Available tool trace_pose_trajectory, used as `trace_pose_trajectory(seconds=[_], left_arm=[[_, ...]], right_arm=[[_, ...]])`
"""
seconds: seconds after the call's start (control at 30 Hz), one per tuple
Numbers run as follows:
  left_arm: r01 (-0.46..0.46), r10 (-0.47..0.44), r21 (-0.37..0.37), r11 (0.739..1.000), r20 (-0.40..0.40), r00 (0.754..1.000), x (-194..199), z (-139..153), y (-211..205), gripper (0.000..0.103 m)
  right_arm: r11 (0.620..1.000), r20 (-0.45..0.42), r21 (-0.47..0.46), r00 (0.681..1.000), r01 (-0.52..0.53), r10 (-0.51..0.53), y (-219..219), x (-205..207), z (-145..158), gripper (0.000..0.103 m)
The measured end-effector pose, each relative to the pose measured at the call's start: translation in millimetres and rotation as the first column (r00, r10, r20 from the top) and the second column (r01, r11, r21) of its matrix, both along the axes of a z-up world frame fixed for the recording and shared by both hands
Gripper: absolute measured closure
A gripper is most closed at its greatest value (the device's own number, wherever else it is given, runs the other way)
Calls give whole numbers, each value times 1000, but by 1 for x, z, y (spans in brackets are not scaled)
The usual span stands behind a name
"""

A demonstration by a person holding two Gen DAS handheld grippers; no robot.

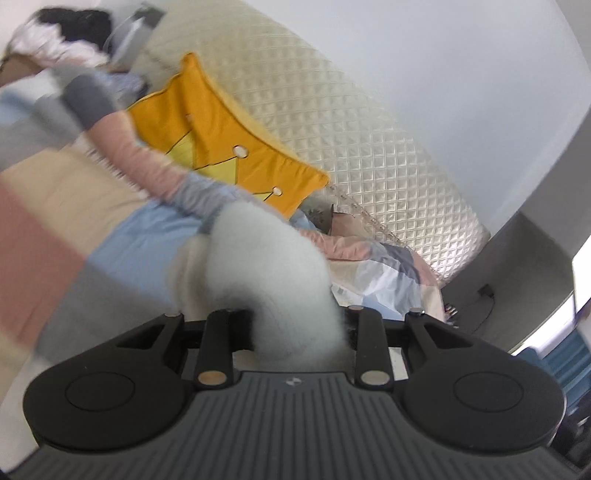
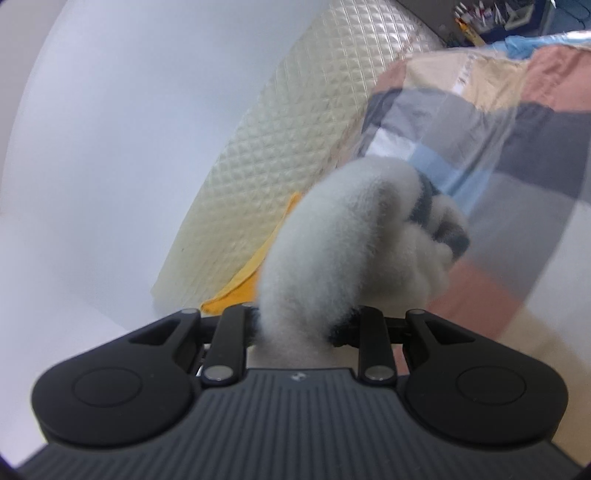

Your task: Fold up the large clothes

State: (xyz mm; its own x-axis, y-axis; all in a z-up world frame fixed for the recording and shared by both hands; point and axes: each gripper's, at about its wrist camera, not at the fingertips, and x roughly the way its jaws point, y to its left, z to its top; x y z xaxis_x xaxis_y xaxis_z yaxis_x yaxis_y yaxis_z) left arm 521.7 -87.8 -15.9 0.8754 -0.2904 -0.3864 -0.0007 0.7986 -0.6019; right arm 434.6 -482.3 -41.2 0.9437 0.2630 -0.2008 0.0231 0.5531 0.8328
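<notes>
A fluffy garment [image 1: 258,251], white with pink and grey bands, hangs over the bed. Its striped sleeve [image 1: 122,147] stretches up and to the left and ends in a grey cuff. My left gripper [image 1: 291,325] is shut on a thick white fold of it, and the pile hides the fingertips. In the right wrist view the same fluffy garment [image 2: 332,240] bulges out from my right gripper [image 2: 295,321], which is shut on another bunch with dark grey stripes at its far end. Both views are blurred by motion.
The bed's patchwork cover [image 1: 55,206] lies under the garment and fills the right of the other view [image 2: 517,147]. An orange crown cushion [image 1: 221,136] leans on the quilted cream headboard [image 1: 332,110]. A person's dark hair [image 1: 81,22] shows at top left. Crumpled bedding [image 1: 388,266] lies beyond the gripper.
</notes>
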Motion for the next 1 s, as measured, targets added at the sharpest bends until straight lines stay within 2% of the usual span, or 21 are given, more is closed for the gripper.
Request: trace_pose_trajectory(seconds=[0.07,0.13,0.23,0.33,0.4,0.47,0.53,0.63,0.8,0.9,1.0], left_arm=[[-2,2,0,1000,7,1000,31,-14,-12,70],[-10,11,-34,999,4,1000,54,-35,-17,69],[-17,22,-86,996,56,998,68,-75,-18,69],[-6,7,-49,999,9,1000,78,-118,-12,69],[-6,2,-93,996,-42,999,81,-148,-2,69],[9,-9,-161,987,1,1000,74,-168,10,68],[20,-20,-182,983,2,1000,67,-182,18,67],[21,-27,-230,973,-20,999,52,-200,28,65],[25,-35,-178,984,-53,998,27,-231,32,63],[22,-33,-156,987,-68,997,20,-241,34,63],[19,-31,-126,992,-93,995,17,-234,31,62]], right_arm=[[999,6,-28,1000,20,-20,-4,16,-10,75],[999,8,-31,1000,30,-30,-11,32,-25,75],[996,12,-65,998,60,-59,-12,43,-53,75],[995,-10,-88,999,47,-48,-9,46,-88,75],[995,-51,-95,998,28,-33,-8,47,-113,75],[997,-70,-77,997,18,-23,-7,42,-134,75],[997,-45,-69,999,24,-27,-6,31,-144,75],[999,-63,-16,997,38,-39,-5,11,-158,75],[994,-118,73,990,82,-73,-5,-19,-199,75],[995,-109,8,990,96,-95,3,-30,-212,73],[992,-116,39,986,121,-116,5,-30,-216,71]])
